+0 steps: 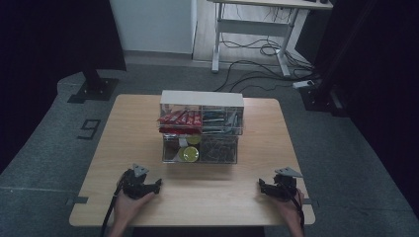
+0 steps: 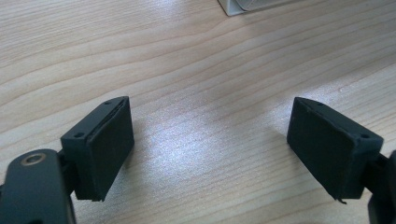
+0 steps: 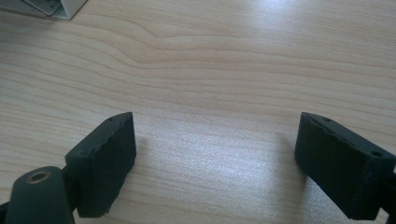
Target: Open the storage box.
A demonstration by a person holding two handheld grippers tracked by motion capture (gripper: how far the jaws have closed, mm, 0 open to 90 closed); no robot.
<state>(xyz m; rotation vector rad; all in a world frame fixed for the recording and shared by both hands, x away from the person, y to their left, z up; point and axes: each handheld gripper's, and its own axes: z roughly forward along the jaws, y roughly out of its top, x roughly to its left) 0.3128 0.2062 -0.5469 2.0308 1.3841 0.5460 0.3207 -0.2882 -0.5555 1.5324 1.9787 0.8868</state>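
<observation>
In the high view, the left tool (image 1: 157, 184) is resting near the front left of the wooden tabletop (image 1: 123, 133), held by a hand (image 1: 129, 207) coming in from the bottom edge. Its own view is looking down between two black pads (image 2: 109, 144) that are standing wide apart with bare wood grain between them, so this tool is open and gripping nothing; a pale corner of the drawer box (image 2: 243, 5) is peeking in at the top edge. From above, that clear drawer box (image 1: 201, 127) is sitting at the middle of the tabletop, well apart from both tools, its drawers pulled forward; red packets (image 1: 179, 118) are lying in the upper left drawer and a yellow-green round thing (image 1: 188, 154) is showing in the lower one, details that the tool views are not giving. Farther right, the right tool (image 1: 260, 186) is resting near the front right edge in the other hand (image 1: 289, 207). Its own view is likewise showing pads (image 3: 109, 168) spread wide over bare wood, open and empty, with the box corner (image 3: 51, 7) at top left.
</observation>
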